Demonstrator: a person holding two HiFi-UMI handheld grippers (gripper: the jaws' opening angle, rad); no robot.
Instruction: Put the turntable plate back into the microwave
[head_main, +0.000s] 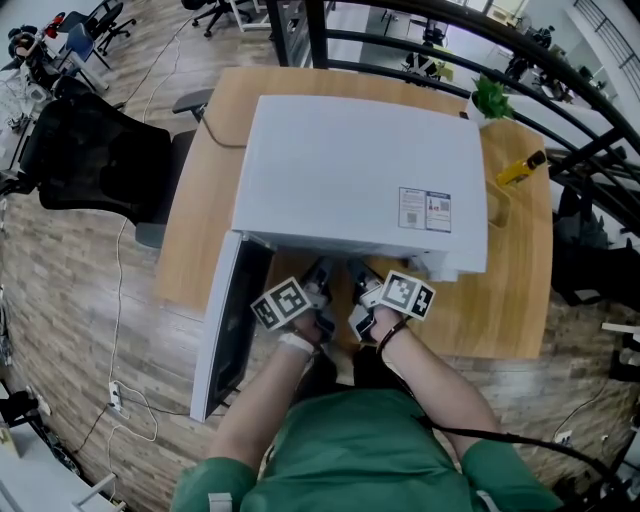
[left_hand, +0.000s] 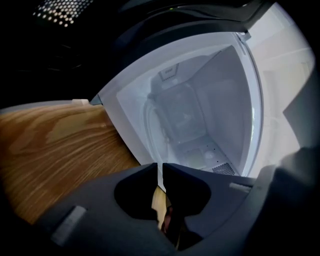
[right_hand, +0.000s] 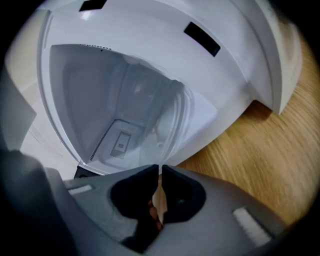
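Observation:
The white microwave (head_main: 360, 180) stands on the wooden table (head_main: 510, 290) with its door (head_main: 225, 330) swung open to the left. The turntable plate is clear glass. I see it edge-on as a thin curved pane (left_hand: 155, 130) in the left gripper view and again as a pane (right_hand: 175, 125) in the right gripper view, in front of the empty white cavity (left_hand: 200, 110). My left gripper (left_hand: 161, 166) is shut on the plate's near rim. My right gripper (right_hand: 160, 167) is shut on the same rim beside it. Both grippers (head_main: 322, 275) (head_main: 357, 275) sit at the cavity mouth.
A small green plant (head_main: 490, 97) and a yellow object (head_main: 520, 168) stand on the table right of the microwave. A black office chair (head_main: 95, 160) is at the table's left. A cable (head_main: 215, 135) runs across the table's back left. A dark railing crosses behind.

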